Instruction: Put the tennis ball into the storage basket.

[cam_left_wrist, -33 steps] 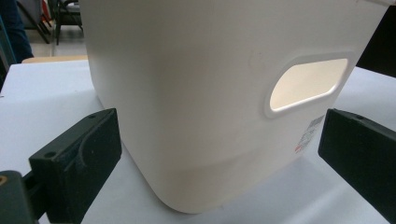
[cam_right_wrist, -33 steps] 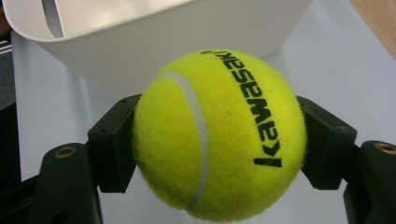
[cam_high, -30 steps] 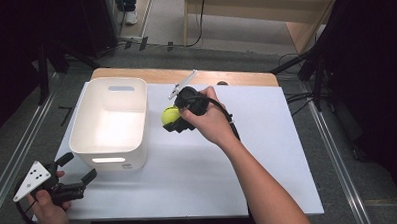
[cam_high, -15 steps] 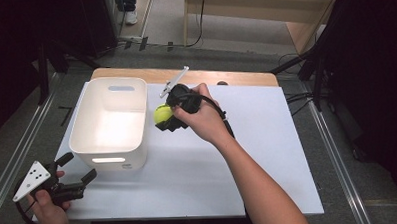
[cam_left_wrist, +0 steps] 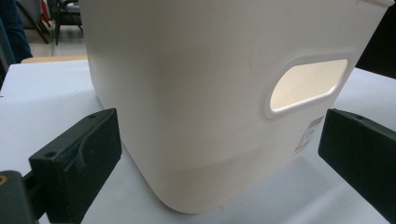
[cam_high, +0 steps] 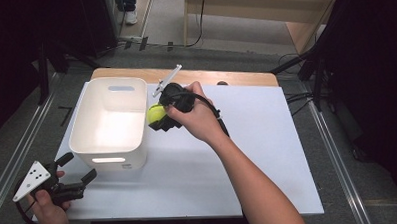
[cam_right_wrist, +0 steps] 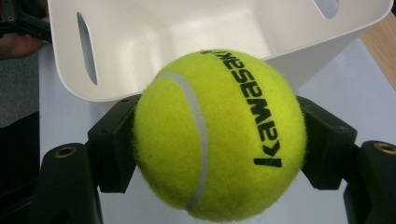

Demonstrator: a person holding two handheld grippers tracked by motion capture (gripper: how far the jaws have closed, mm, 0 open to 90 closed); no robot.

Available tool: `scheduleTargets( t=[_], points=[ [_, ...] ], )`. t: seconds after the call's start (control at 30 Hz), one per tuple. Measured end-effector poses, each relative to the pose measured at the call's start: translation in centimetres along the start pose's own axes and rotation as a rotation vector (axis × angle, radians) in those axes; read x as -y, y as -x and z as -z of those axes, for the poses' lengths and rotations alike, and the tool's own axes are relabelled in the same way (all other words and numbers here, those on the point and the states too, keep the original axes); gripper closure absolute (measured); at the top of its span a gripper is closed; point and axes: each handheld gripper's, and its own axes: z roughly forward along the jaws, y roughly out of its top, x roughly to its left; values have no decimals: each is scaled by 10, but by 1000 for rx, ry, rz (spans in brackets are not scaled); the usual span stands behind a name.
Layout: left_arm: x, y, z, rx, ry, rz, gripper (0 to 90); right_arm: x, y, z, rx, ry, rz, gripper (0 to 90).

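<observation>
A yellow tennis ball (cam_right_wrist: 219, 135), stamped "KAWASAKI" in black, sits clamped between the two black jaws of the right gripper (cam_high: 159, 118), one jaw pressing each side at about its widest part, held in the air just beside the right-hand rim of a white plastic bin (cam_high: 109, 122) on a white-topped table (cam_high: 268, 159). In the right gripper view the bin's open mouth lies directly beyond the ball, its bare inner floor and slotted handle holes visible, which suggests the step in hand is dropping the ball inside. To do that cleanly, the person would likely need to carry the ball on over the rim until it hangs above the middle of the bin's floor, not over the wall, then lower it before parting the jaws, since a tennis ball released from high up is apt to bounce and could hop back out. The grip looks square and secure, so no re-seating seems called for. At the table's near left corner, the left gripper (cam_high: 71, 179) waits in the person's other hand (cam_high: 50, 214), its jaws spread wide and holding nothing; its own view looks at the bin's near wall and handle cut-out (cam_left_wrist: 308, 84), close but not touching. From there it could steady the bin if the drop jostles it.
</observation>
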Motion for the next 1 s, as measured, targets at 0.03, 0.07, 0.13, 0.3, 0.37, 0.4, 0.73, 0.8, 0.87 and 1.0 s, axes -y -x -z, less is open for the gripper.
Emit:
scheduleTargets(
  t=[0.03,0.07,0.13,0.3,0.37,0.4,0.73,0.8,0.87,1.0],
  points=[
    [0,0,0,0,0,0,0,-1,-1,0,-2,-3,-5,239],
    [0,0,0,0,-1,0,0,-2,-1,-1,-6,3,8,239],
    [0,0,0,0,-1,-1,0,-5,-3,-1,-6,2,2,239],
    [0,0,0,1,0,1,0,-11,-6,-3,-11,4,17,239],
    [0,0,0,1,-1,1,0,-13,-7,-4,-15,7,24,239],
    [0,0,0,1,2,2,0,-15,-8,-4,-16,-1,19,239],
    [0,0,0,1,2,1,0,-25,-15,-12,-30,3,35,239],
    [0,0,0,2,1,0,0,-28,-16,-14,-32,2,45,239],
    [0,0,0,2,2,1,0,-29,-17,-15,-35,1,43,239],
    [0,0,0,2,1,0,0,-33,-19,-18,-36,1,51,239]
  ],
)
